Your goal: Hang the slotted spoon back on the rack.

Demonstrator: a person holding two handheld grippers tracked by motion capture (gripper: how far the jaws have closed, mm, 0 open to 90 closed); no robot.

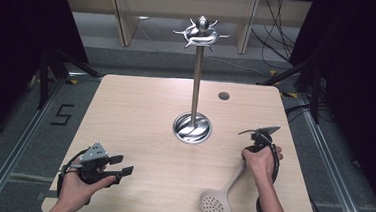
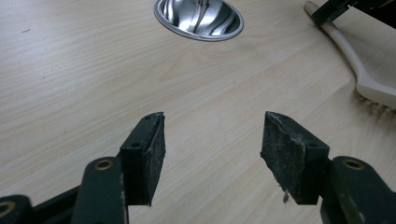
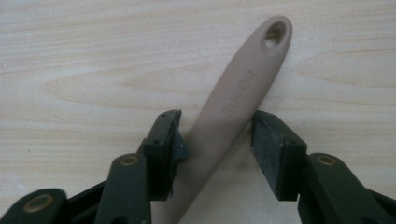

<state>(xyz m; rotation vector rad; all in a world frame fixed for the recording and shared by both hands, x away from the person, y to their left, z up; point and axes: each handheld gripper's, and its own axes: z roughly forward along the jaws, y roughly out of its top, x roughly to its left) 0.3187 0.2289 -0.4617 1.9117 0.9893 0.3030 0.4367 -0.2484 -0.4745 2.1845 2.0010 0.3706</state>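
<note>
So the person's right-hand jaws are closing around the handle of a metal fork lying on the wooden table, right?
Not a fork. The right gripper has its jaws either side of the handle of a beige slotted spoon, lying on the wooden table. The high view shows its round perforated head; the right gripper view shows the plastic-looking handle.

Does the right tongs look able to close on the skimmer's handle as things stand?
Probably yes. The right tongs already straddle the beige skimmer handle, which lies flat on the table with nothing else beside it. One pad seems to touch it and the other stands just off, so closing further should grip it.
</note>
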